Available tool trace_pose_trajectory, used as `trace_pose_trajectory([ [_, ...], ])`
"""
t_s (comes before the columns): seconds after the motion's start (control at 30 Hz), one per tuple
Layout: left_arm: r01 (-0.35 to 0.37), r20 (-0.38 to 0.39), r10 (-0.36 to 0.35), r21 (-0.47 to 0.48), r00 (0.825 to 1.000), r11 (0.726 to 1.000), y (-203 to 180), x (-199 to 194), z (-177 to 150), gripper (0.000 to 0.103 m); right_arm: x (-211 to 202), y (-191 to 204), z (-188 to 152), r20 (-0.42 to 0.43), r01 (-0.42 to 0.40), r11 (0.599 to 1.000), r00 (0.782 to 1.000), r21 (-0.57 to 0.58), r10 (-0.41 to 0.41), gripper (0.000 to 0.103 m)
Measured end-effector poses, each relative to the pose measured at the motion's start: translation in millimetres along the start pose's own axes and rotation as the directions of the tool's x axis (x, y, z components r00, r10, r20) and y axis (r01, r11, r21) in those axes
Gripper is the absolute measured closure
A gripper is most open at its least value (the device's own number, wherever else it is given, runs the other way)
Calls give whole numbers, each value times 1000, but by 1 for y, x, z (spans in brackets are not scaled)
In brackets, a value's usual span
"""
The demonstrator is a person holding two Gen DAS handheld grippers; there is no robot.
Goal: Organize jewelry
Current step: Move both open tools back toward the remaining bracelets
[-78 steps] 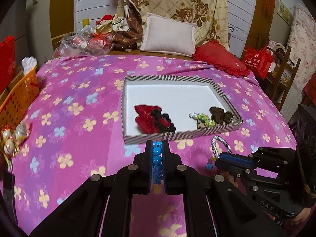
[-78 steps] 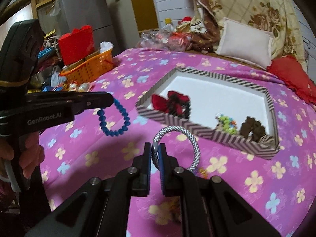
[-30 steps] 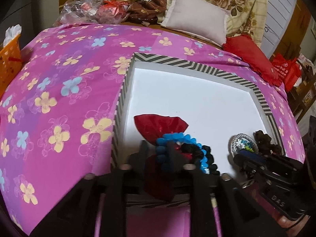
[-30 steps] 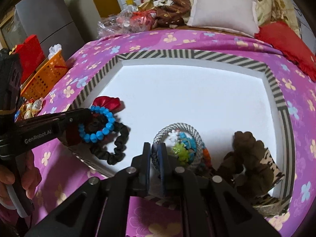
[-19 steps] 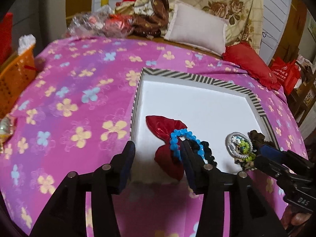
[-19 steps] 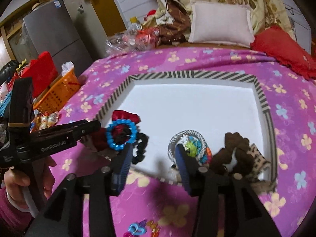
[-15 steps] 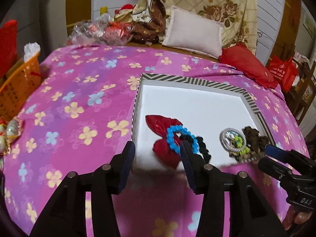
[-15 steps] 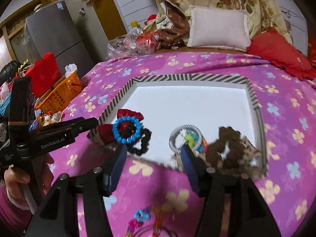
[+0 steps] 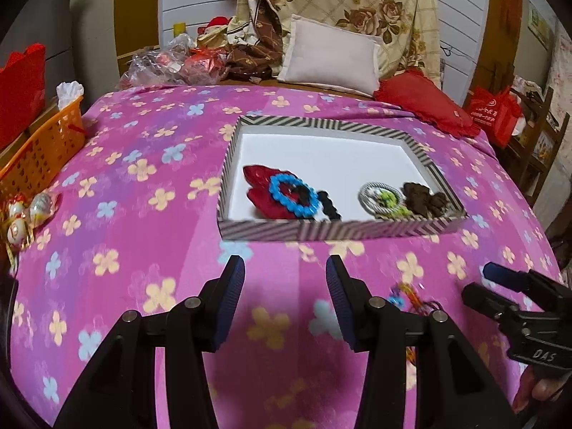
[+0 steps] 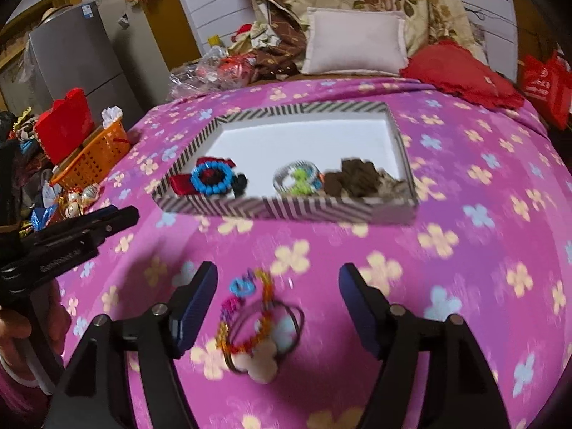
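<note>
- left gripper (image 9: 285, 286) spread apart, nothing between the pads, over bare pink flowered bedspread (image 9: 118, 193) just short of the tray
- right gripper (image 10: 278, 289) jaws have just been opening, now wide and holding nothing; blurred tangle of colourful bracelets (image 10: 257, 318) lies on the bedspread between its fingers, untouched
- striped tray (image 9: 321, 230) ahead of both, white inside
- in tray, left part: blue bead bracelet (image 9: 293, 196) lying on a red bow (image 9: 255, 178) and black scrunchie (image 9: 330, 205)
- in tray, right part: grey rope bracelet (image 9: 368, 196) round a green bead piece (image 9: 388, 198), touching a brown scrunchie (image 9: 423, 198) in the near corner
- orange basket (image 9: 34, 157) at the bed's left edge
</note>
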State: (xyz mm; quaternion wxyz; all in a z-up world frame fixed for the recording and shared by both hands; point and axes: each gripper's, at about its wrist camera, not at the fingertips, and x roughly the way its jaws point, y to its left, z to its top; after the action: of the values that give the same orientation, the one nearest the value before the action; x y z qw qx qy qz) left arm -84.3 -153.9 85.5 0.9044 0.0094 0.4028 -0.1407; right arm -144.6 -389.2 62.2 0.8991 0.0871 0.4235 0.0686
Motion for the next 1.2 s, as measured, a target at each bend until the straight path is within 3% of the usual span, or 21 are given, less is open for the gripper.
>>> trace_pose_trajectory([
  [0.3, 9, -16, -8, 31, 1000, 999, -11, -10, -23, 62, -5, 2, -30, -29, 48, 998, 998, -31, -49, 29],
  [0.63, 26, -71, -24, 31, 997, 999, -17, -1, -41, 62, -4, -6, -48, -58, 46, 999, 997, -25, -47, 29],
  [1.2, 180, -204, -160, 87, 966, 980, -56, 36, -41, 62, 0, -23, -49, -82, 57, 998, 995, 3, -56, 30],
])
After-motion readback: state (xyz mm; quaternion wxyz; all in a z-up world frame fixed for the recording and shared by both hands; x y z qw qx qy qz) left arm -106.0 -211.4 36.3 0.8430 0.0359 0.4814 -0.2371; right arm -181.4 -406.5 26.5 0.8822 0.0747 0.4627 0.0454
